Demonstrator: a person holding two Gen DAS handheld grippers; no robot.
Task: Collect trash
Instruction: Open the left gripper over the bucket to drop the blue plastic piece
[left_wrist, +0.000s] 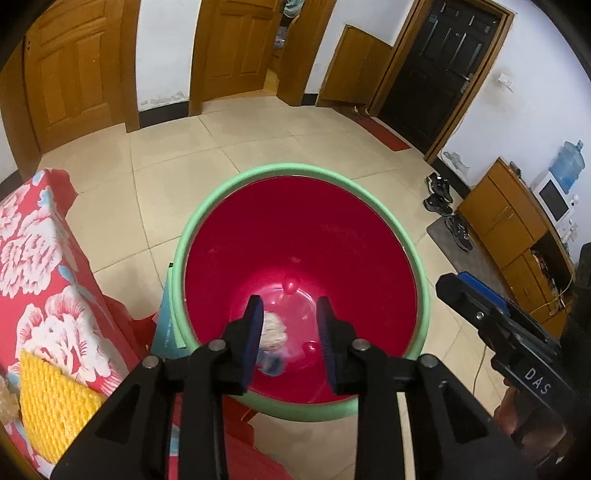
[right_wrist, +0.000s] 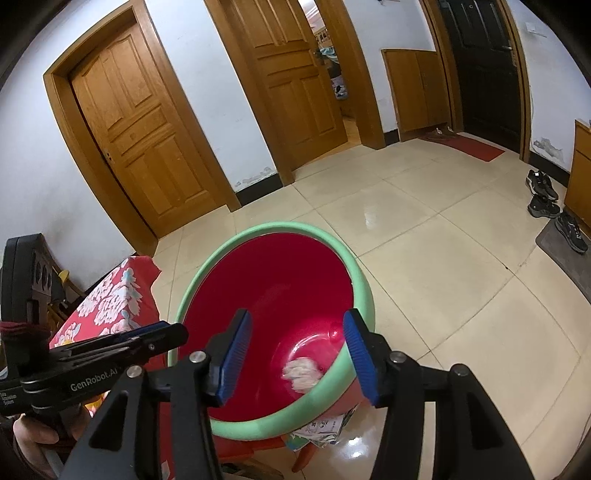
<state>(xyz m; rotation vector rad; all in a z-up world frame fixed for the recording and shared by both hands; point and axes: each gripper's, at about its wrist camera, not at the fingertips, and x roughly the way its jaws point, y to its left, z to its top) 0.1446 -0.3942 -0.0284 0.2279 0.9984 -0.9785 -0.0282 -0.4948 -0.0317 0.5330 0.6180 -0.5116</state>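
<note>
We hold left claw (left_wrist: 290, 332) apart, empty, above bin (left_wrist: 236, 188); crumpled tissue (left_wrist: 274, 329) lies on bin floor below. Right claw (right_wrist: 295, 354) apart, empty. Yellow sponge (left_wrist: 51, 402) left of left claw, apparently uncollected.

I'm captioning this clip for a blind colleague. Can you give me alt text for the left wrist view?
The open left claw hangs over a red bin with a green rim, where a crumpled white wad lies at the bottom. A flowered red cloth is at left, the right claw at right.
</note>
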